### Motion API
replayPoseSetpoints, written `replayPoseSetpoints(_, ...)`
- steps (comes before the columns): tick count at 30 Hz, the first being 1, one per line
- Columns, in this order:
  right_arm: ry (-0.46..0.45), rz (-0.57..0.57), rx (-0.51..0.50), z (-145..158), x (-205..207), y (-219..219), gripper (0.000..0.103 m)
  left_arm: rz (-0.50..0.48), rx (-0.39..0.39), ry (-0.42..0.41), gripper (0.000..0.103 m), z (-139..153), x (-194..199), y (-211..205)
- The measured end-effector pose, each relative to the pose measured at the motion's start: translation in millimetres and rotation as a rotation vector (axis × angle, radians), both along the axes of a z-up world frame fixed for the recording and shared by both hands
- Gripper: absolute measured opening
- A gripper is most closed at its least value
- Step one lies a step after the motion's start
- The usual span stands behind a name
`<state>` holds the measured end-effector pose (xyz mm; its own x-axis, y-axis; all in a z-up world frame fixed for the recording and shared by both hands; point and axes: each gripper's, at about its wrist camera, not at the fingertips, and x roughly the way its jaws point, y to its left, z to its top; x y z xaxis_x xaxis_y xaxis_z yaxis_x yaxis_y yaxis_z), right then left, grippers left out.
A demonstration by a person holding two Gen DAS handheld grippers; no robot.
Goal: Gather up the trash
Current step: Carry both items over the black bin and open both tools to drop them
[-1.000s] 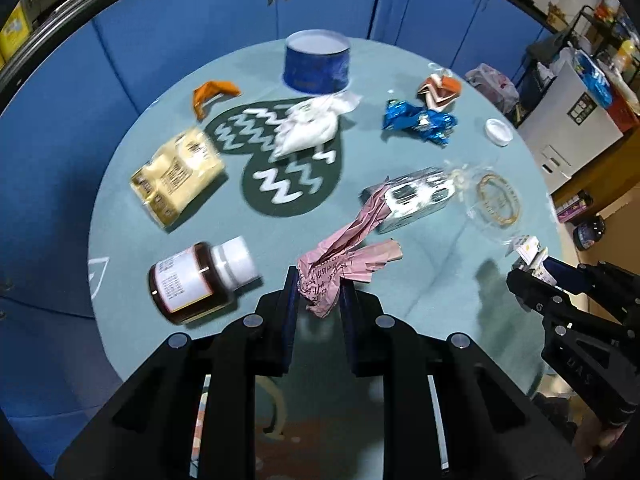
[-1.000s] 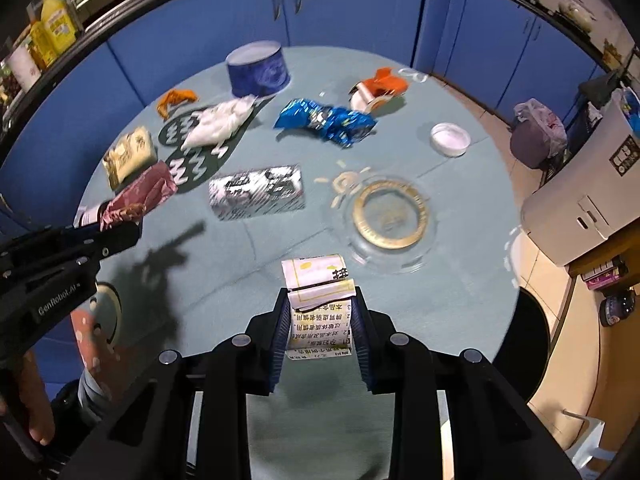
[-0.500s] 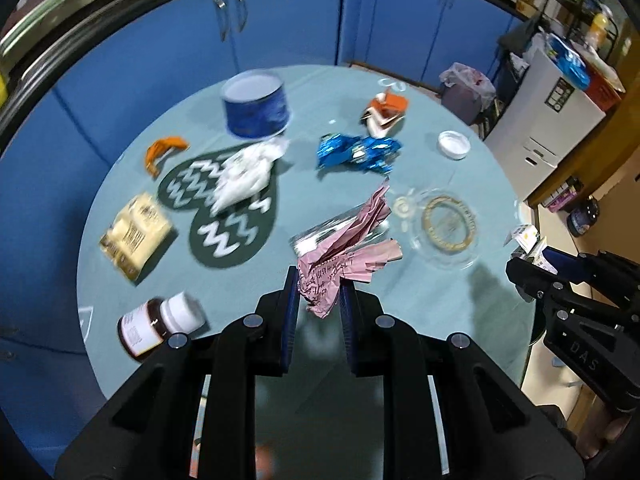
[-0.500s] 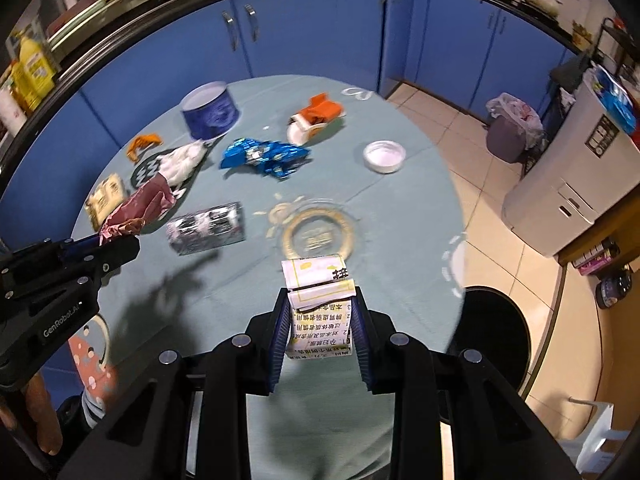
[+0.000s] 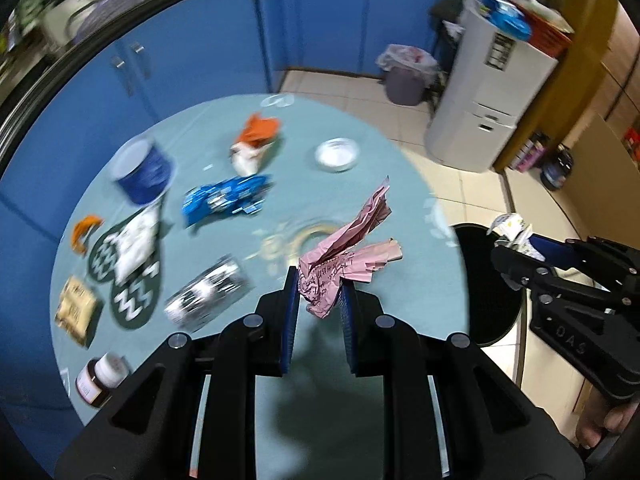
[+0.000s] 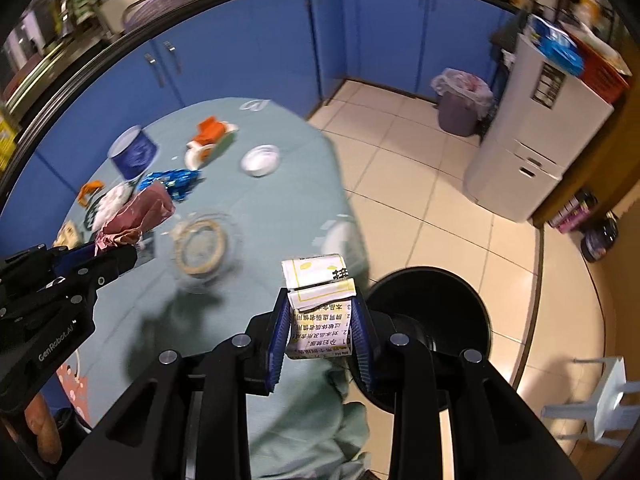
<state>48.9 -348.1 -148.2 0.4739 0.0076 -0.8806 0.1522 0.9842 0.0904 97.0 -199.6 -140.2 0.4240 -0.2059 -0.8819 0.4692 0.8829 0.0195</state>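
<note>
**Both claws loaded, at table edge**

Crumpled pink paper, creased and printed, fanning up and right from the left gripper. Folded white leaflet carton, black print and yellow marks, upright in the right gripper. Round table under teal cloth ahead of both, strewn with wrappers; blue cabinets beyond; black bin just right of the right gripper, on tiled floor. Both claws nearly closed, each pinching its piece.
</note>
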Motion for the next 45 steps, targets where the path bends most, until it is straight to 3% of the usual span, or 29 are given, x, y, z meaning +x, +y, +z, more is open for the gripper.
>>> replayPoseSetpoints(9,0.004,-0.122,0.002,-3,-20,-58,0.029,-0.12,-0.005,0.001,0.021,3,-6,-71)
replayPoseSetpoints(18,0.011,-0.216,-0.012,-5,-45,-107,0.029,-0.234,-0.031,0.053,0.021,-2,-18,-125)
replayPoseSetpoints(29,0.02,-0.295,0.01,-12,-64,-145,0.029,-0.31,-0.056,0.094,0.023,1,-27,-162)
replayPoseSetpoints(33,0.021,-0.303,0.023,-15,-69,-152,0.029,-0.318,-0.063,0.168,0.023,-7,-24,-169)
replayPoseSetpoints(36,0.027,-0.315,0.033,-18,-71,-157,0.029,-0.307,-0.061,0.194,0.031,-11,-23,-170)
replayPoseSetpoints(37,0.029,-0.318,0.038,-20,-71,-158,0.029,-0.299,-0.057,0.203,0.052,-12,-22,-170)
replayPoseSetpoints(38,0.031,-0.32,0.04,-21,-72,-160,0.029,-0.292,-0.074,0.212,0.087,-12,-20,-168)
replayPoseSetpoints(39,0.033,-0.322,0.042,-22,-72,-161,0.029,-0.278,-0.101,0.201,0.096,-8,-20,-166)
replayPoseSetpoints(41,0.035,-0.324,0.049,-24,-73,-162,0.029,-0.254,-0.141,0.165,0.097,-1,-20,-159)
replayPoseSetpoints(45,0.04,-0.318,0.066,-28,-71,-161,0.029,-0.224,-0.124,0.155,0.097,1,-15,-155)
